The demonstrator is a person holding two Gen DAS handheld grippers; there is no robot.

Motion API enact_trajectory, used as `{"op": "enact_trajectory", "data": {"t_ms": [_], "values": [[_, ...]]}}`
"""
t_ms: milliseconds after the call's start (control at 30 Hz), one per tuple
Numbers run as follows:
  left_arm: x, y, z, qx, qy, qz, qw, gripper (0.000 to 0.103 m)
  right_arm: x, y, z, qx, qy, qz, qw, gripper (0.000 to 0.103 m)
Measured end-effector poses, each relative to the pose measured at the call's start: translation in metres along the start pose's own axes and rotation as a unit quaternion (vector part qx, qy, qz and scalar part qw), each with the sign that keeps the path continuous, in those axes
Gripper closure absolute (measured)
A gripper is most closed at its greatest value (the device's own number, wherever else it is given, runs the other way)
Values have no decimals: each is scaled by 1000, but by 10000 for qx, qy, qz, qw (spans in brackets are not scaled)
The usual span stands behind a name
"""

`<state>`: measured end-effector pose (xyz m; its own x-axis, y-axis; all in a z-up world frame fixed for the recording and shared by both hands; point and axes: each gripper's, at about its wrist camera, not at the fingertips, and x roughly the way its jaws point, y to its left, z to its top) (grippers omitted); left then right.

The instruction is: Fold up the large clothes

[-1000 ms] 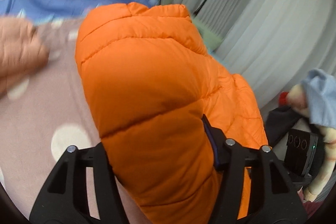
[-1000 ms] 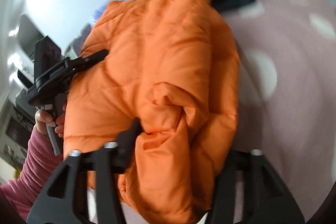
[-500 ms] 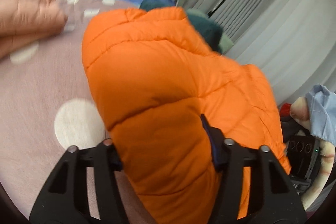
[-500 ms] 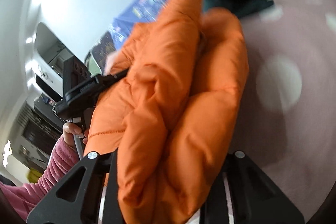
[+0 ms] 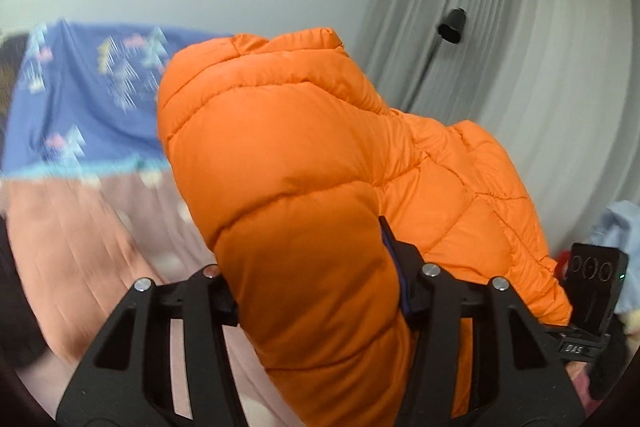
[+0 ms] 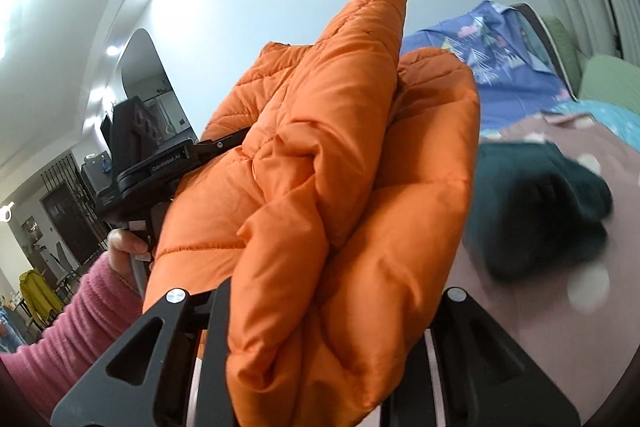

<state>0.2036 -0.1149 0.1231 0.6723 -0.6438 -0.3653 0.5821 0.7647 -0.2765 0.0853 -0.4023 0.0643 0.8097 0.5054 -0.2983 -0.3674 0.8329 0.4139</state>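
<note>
- While the orange puffer jacket (image 5: 304, 187) was held up above the pink polka-dot bed (image 6: 560, 307), it was clamped in the left tool (image 5: 316, 291).
- A bunched fold was gripped by the right tool (image 6: 328, 339), jaws having just closed.

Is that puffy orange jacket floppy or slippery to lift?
Probably soft, not stiff: the orange jacket bulges and creases where the right gripper squeezes it. Its smooth shell looks somewhat slippery. Likely light for its bulk, given the quilted padding clamped in the left gripper.

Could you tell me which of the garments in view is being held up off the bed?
The orange jacket: both tools grip it in the air, while the dark green garment lies on the bed.
</note>
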Motion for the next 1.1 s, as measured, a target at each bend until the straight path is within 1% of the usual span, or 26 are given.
{"op": "enact_trajectory", "data": {"t_ms": [33, 67, 133, 200, 367, 433, 533, 567, 600, 633, 667, 700, 733, 767, 800, 833, 867, 933, 1000, 1033, 1100], "values": [[4, 3, 8, 49, -25, 100, 9999, 50, 9, -4, 9, -20, 17, -23, 10000, 82], [11, 7, 19, 121, -41, 238, 9996, 50, 28, -11, 20, -54, 60, -77, 9999, 82], [26, 17, 34, 211, -21, 429, 9989, 50, 52, -21, 36, -80, 115, -154, 9998, 82], [50, 31, 45, 313, 40, 628, 9975, 50, 70, -25, 37, -62, 164, -205, 9996, 82], [105, 67, 53, 334, 170, 975, 9945, 50, 134, -51, 52, -62, 422, -457, 9980, 82], [120, 79, 48, 335, 202, 1116, 9930, 50, 161, -59, 54, -106, 557, -582, 9967, 82], [145, 108, 40, 225, 267, 1406, 9895, 49, 204, -73, 54, -149, 744, -749, 9943, 82], [158, 122, 34, 138, 348, 1600, 9864, 47, 223, -77, 52, -220, 837, -836, 9927, 81], [167, 132, 28, 52, 447, 1813, 9824, 41, 241, -81, 47, -231, 969, -906, 9909, 78], [184, 148, 20, -147, 657, 2158, 9741, 37, 259, -86, 40, -211, 1157, -1021, 9878, 75], [196, 160, 12, -328, 872, 2383, 9667, 36, 283, -98, 29, -182, 1472, -1296, 9804, 73], [211, 175, -1, -579, 1222, 2606, 9559, 35, 307, -111, 14, -81, 1901, -1588, 9688, 72], [218, 181, -10, -716, 1434, 2678, 9500, 35, 319, -119, 2, 20, 2165, -1724, 9609, 68], [231, 191, -28, -835, 1757, 2721, 9424, 35, 325, -127, -8, 119, 2164, -1872, 9581, 58], [236, 189, -42, -633, 1764, 2787, 9419, 35, 323, -132, -10, 291, 2052, -1876, 9601, 54], [236, 183, -50, -296, 1651, 2852, 9437, 32, 321, -140, -10, 545, 2027, -1796, 9611, 52], [236, 177, -56, -11, 1569, 2913, 9437, 32, 322, -148, -9, 729, 2065, -1727, 9603, 49], [236, 173, -58, 237, 1564, 2988, 9411, 31, 318, -146, -9, 775, 2092, -1697, 9599, 48], [235, 171, -53, 179, 1647, 3029, 9385, 29, 316, -138, -7, 564, 2070, -1807, 9599, 48], [234, 170, -49, 179, 1673, 3053, 9373, 26, 312, -130, -5, 468, 2047, -1884, 9594, 47], [231, 166, -42, 304, 1655, 3182, 9330, 21, 301, -117, -5, 433, 1982, -1897, 9607, 46]]}}
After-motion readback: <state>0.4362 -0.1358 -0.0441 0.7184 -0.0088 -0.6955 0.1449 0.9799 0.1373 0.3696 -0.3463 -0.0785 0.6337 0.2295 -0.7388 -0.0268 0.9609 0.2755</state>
